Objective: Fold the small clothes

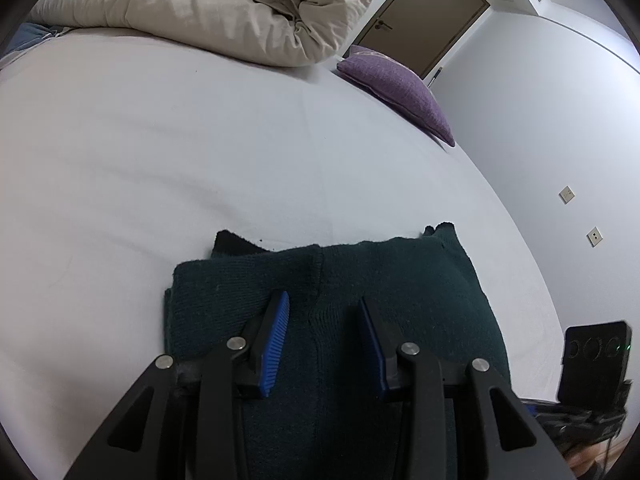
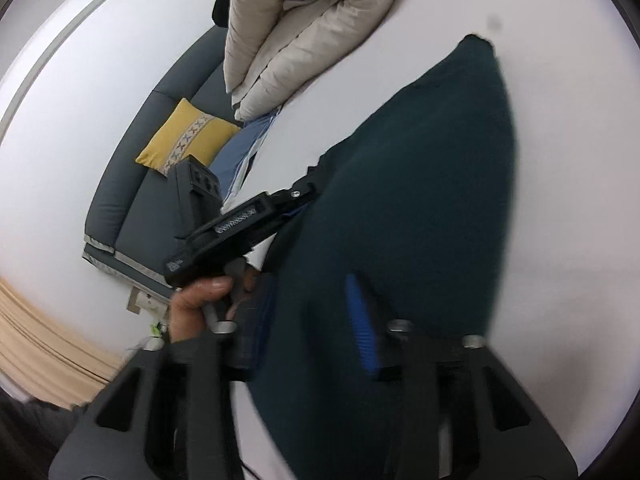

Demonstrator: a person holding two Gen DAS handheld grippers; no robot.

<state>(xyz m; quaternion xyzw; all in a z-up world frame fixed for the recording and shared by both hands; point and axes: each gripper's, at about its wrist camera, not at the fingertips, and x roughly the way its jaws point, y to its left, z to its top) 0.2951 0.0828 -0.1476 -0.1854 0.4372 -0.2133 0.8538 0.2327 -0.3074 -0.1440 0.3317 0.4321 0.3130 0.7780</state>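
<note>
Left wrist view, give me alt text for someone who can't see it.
A hand-held gripper with blue pads hovers, jaws apart, over a folded dark green knitted garment lying on a white bed. Behind it lie a bunched beige duvet and a purple cushion, with a brown door in the far wall.

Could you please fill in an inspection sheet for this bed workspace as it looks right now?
Surface: white bed sheet, smooth and mostly bare.
Job's things: dark green knit garment, folded over, lying on the sheet near the bed's edge.
Clutter: beige duvet bunched at the far side; purple cushion at the bed's edge.
Grippers: left gripper over the garment, blue fingers apart; right gripper blurred, garment between its fingers, grip unclear.
Cables: nothing seen.
Surroundings: brown door, wall sockets, grey sofa with a yellow cushion.
</note>
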